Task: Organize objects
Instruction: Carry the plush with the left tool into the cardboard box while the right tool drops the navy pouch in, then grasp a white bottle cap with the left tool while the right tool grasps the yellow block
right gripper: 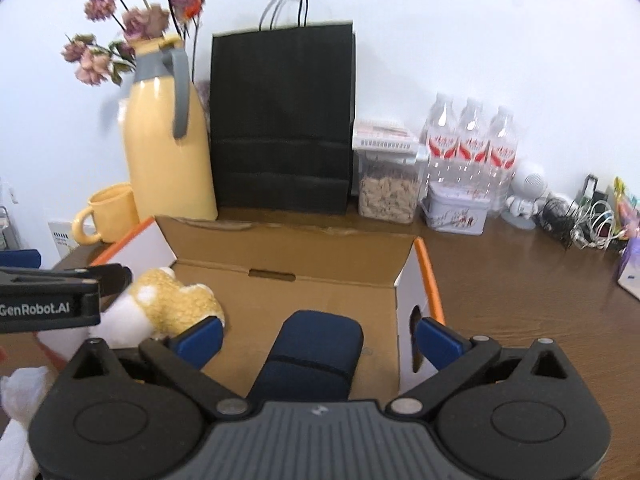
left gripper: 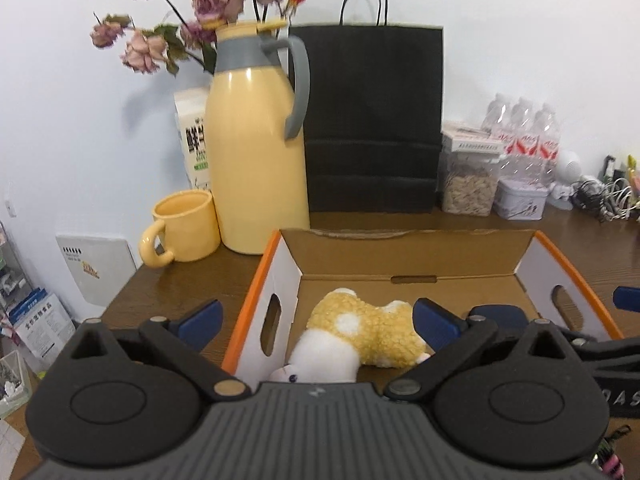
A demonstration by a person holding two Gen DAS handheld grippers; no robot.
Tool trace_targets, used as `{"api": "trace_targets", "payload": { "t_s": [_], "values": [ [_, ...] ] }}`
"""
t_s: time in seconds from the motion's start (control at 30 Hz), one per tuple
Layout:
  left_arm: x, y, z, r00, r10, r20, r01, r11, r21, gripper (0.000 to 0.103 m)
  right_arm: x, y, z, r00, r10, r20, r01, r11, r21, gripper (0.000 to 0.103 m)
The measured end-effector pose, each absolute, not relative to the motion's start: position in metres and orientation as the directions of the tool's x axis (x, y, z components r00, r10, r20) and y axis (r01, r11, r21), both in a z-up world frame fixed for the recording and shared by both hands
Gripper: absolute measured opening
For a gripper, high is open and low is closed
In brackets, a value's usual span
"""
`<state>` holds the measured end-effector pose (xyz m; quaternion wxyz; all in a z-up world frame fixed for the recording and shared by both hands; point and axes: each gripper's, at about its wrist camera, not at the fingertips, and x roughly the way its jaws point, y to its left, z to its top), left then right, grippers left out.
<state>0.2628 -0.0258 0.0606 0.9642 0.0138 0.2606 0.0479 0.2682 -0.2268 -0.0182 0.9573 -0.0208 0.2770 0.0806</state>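
Nearest the cameras, the left tongs (left gripper: 316,322) stand wide open with nothing pressed between their blue pads; one pad sits outside the left wall of the cardboard box (left gripper: 412,266) and the other inside it, beside the plush toy (left gripper: 360,338). The right tongs (right gripper: 318,340) are likewise spread wide and hold nothing, with a dark blue pouch (right gripper: 312,356) lying on the box floor between the pads, apart from both. The box is open-topped, brown inside, white outside with orange edges and oval handle cut-outs in its end walls; it sits on the brown tabletop (right gripper: 520,292) near its front edge. It holds two things: the plush toy at its left end, close to the left wall, and the pouch toward the right end. The plush toy is fleecy, yellow with white patches, and lies on its side. Behind the box, toward the left rear corner of the tabletop, stands a yellow mug (left gripper: 186,228), whose inside is not visible, just beside a tall yellow thermos jug (left gripper: 256,152) with a grey collar and handle. A milk carton (left gripper: 194,140) and dried pink flowers (left gripper: 172,28) rise behind the jug. A black paper bag (left gripper: 372,120) stands upright against the wall along the rear edge. To its right, a clear lidded jar (right gripper: 386,188) is partly filled with pale flakes, a small tin (right gripper: 456,210) stands closed, and a pack of water bottles (right gripper: 472,140) stands behind them.
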Motion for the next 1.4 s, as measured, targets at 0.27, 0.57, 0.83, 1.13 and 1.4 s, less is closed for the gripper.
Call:
{"api": "trace_targets", "payload": {
  "t_s": [0.27, 0.57, 0.83, 1.13, 1.4],
  "values": [
    [0.205, -0.013, 0.081, 0.907, 0.036, -0.419, -0.028, 0.999, 0.026, 0.103, 0.205, -0.241, 0.010, 0.881, 0.140, -0.452, -0.173, 0.984, -0.034, 0.103],
    [0.127, 0.007, 0.077, 0.914, -0.014, -0.406, 0.024, 1.000, 0.020, 0.103, 0.122, -0.257, 0.016, 0.900, 0.150, -0.409, -0.208, 0.973, -0.101, 0.103],
    [0.071, 0.026, 0.040, 0.901, -0.060, -0.429, 0.063, 0.998, -0.008, 0.103, 0.061, -0.259, -0.017, 0.878, 0.173, -0.445, -0.246, 0.963, -0.110, 0.103],
    [0.029, 0.032, -0.003, 0.872, -0.072, -0.484, 0.076, 0.997, -0.011, 0.103, 0.026, -0.250, -0.068, 0.819, 0.188, -0.543, -0.263, 0.963, -0.063, 0.103],
    [0.007, 0.016, -0.030, 0.823, -0.139, -0.550, 0.172, 0.985, 0.009, 0.102, 0.012, -0.237, -0.084, 0.790, 0.217, -0.574, -0.298, 0.953, -0.049, 0.103]
  ]
}}
